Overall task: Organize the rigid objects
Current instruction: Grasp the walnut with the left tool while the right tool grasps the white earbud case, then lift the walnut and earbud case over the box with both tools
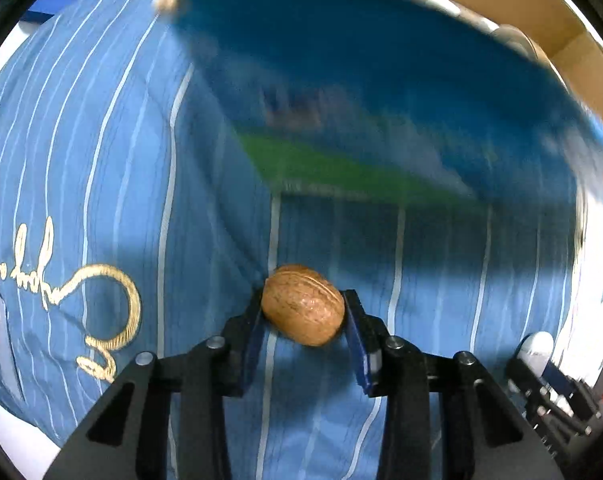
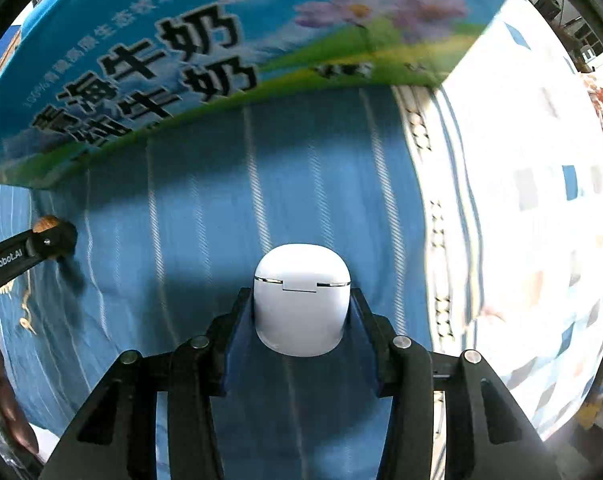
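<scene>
the left gripper (image 1: 303, 312) clamps a walnut (image 1: 302, 304) and the right gripper (image 2: 301, 308) clamps a white earbud case (image 2: 301, 300), both over the striped blue cloth (image 2: 205, 208) near the milk carton box (image 2: 141, 60).

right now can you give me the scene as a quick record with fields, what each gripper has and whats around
surface: blue striped cloth
left gripper: shut on the walnut, pads on both its sides
right gripper: shut on the white earbud case, lid seam facing the camera
box: blue milk carton box standing on the cloth just beyond both grippers
view quality: left wrist view is motion-blurred, box print is unreadable there
other gripper in view: left gripper with the walnut shows at the left edge of the right wrist view
</scene>
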